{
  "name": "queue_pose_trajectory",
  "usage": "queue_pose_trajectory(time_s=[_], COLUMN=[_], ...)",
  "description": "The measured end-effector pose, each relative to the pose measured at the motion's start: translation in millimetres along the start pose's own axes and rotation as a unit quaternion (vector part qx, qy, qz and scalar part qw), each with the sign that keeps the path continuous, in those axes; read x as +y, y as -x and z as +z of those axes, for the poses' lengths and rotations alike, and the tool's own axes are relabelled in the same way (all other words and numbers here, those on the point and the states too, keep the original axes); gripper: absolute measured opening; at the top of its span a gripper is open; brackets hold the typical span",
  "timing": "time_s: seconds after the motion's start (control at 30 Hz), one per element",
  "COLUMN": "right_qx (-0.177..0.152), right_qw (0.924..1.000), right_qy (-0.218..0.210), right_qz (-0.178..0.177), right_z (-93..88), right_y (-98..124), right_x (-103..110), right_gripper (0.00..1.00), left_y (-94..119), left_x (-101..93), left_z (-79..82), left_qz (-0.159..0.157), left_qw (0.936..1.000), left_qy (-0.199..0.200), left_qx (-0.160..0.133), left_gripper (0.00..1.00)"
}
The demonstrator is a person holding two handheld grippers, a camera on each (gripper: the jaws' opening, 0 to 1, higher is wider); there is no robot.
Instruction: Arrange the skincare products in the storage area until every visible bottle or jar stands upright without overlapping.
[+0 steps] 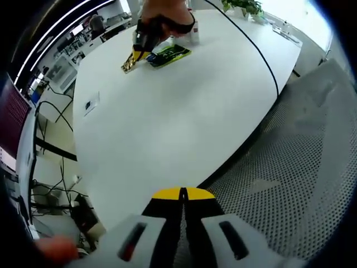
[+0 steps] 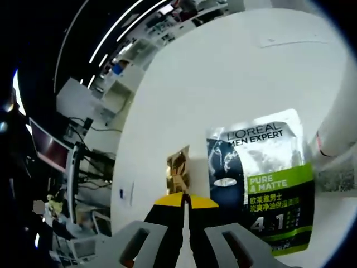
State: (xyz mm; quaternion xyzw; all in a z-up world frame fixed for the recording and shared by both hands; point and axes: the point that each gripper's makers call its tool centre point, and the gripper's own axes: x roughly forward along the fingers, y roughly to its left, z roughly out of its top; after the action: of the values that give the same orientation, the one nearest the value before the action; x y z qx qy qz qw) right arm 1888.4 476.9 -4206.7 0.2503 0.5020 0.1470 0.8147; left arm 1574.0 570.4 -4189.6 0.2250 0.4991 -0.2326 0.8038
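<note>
Left tongs [image 1: 183, 195] parked low over the near edge of the table [image 1: 167, 128], jaws pressed together, holding nothing. Idle for now. Mesh chair [image 1: 290, 167] just right of them.

Right tongs [image 2: 186, 202] doing the work, far across the table, jaws together too, tips right at the near edge of the gold packet [image 2: 178, 167]. Cannot tell whether a corner is pinched or merely touched. From the left gripper view: same tongs [image 1: 135, 54] in a hand [image 1: 164, 19], nose down on that packet [image 1: 130, 65].

Just right of the packet, flat on its back, the sachet [image 2: 262, 184], green and black, print facing up. Packet and sachet side by side, close, not overlapping as far as can be seen. Further right, the white bottle [image 2: 340, 117], cut off by the frame; looks upright, but hard to be sure.

Step in hand, by the look of it: sorting out the flat packs beside the bottle, early in the job. Next move likely calls for opening the jaws and taking a firm pinch on the packet's edge; thin, flat, slippery, so easily pushed along the table rather than lifted. No obvious way of standing either on end without support.

Count: tongs, two. Gold packet, one. Sachet, one. Bottle, one. Black cable [image 1: 262, 56] across the far right of the table, one.
</note>
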Motion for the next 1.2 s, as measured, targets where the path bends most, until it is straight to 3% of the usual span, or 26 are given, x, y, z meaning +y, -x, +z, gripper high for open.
queue_pose_trajectory(time_s=[0.63,0.9,1.0,1.1,1.2], right_qx=[0.000,-0.006,-0.014,0.010,0.013], right_qw=[0.9998,0.9999,0.9981,0.9930,0.9885], right_qy=[-0.019,0.008,0.060,0.106,0.128], right_qz=[-0.002,-0.002,0.009,0.050,0.079], right_z=[-2.8,-5.2,-0.1,-13.8,-18.6], right_y=[5.5,9.1,8.2,3.6,-2.9], right_x=[-2.6,6.5,21.1,54.1,82.8], right_gripper=[0.07,0.05,0.05,0.07,0.08], left_y=[-0.3,-0.5,-0.5,-0.4,-0.3], left_x=[0.1,0.0,0.0,-0.2,-0.1], left_z=[-0.7,-0.5,-0.5,-0.3,-0.1], left_qz=[0.001,0.001,0.001,0.001,0.001], left_qw=[1.0000,1.0000,1.0000,1.0000,1.0000], left_qy=[-0.002,-0.002,-0.003,-0.003,-0.003], left_qx=[0.001,0.001,0.001,0.000,0.000], left_gripper=[0.00,0.00,0.00,0.00,0.00])
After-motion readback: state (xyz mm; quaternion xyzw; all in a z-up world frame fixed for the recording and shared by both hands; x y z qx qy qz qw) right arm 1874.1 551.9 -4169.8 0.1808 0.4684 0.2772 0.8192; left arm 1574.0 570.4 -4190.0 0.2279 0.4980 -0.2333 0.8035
